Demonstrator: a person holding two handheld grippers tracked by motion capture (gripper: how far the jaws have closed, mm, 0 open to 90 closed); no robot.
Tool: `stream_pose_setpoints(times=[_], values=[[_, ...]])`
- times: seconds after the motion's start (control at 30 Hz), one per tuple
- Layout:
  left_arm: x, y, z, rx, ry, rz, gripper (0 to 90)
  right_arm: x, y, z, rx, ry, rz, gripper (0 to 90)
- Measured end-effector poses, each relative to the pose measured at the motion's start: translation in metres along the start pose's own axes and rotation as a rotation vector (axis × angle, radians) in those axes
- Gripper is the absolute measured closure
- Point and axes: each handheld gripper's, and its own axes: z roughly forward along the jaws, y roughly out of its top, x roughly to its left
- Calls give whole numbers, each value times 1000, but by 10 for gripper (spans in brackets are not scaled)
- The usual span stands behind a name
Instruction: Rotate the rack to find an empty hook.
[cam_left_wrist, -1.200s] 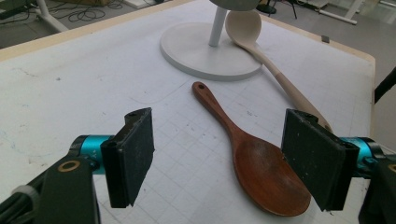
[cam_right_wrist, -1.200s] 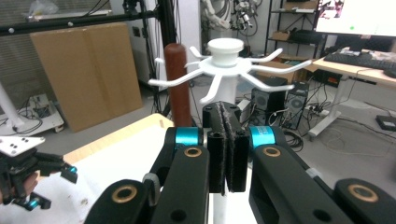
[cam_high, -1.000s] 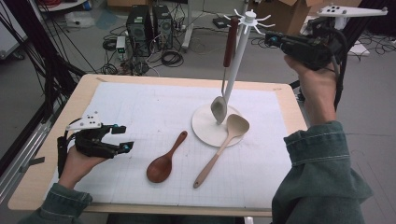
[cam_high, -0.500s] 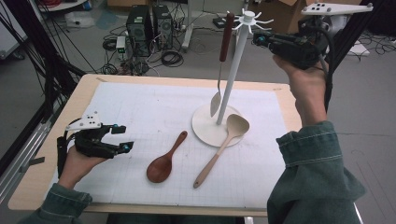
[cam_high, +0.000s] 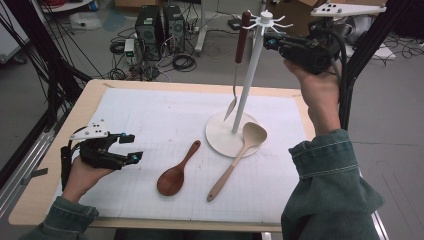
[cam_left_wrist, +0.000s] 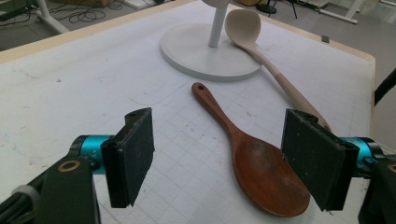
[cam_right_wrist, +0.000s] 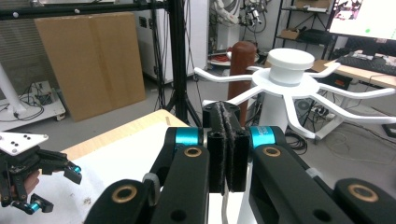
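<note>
A white hanging rack (cam_high: 248, 75) stands on a round base (cam_high: 220, 137) at the middle right of the table. A utensil with a dark brown handle (cam_high: 242, 35) hangs from one of its arms. My right gripper (cam_high: 268, 42) is held high beside the rack's top (cam_right_wrist: 289, 65), jaws shut with nothing in them (cam_right_wrist: 227, 119). A dark wooden spoon (cam_high: 175, 172) lies flat on the mat. A pale wooden spoon (cam_high: 240, 150) lies with its bowl on the base. My left gripper (cam_high: 134, 148) rests low at the left, open, pointing at the dark spoon (cam_left_wrist: 261, 168).
A white grid mat (cam_high: 150, 120) covers the wooden table (cam_high: 45, 195). Black frame posts (cam_high: 367, 55) stand close behind the right hand. Computers and cables lie on the floor beyond the far edge.
My right gripper has moved left, closer to the rack's top. The left gripper has stayed put.
</note>
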Motion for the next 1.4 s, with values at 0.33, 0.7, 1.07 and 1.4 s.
stream_pose_setpoints(times=[0.33, 0.7, 1.07, 1.4], values=[[1, -1, -1, 1, 5, -5, 261, 4, -19, -7, -24, 34, 5, 770], [4, -2, -2, 1, 10, -3, 258, 5, -58, -13, -2, 46, 17, 573], [5, -3, 0, 8, 9, -7, 256, 2, -101, -10, 37, 52, 58, 435], [7, -3, -1, 6, 16, -10, 251, 4, -134, -4, 97, 45, 79, 345]])
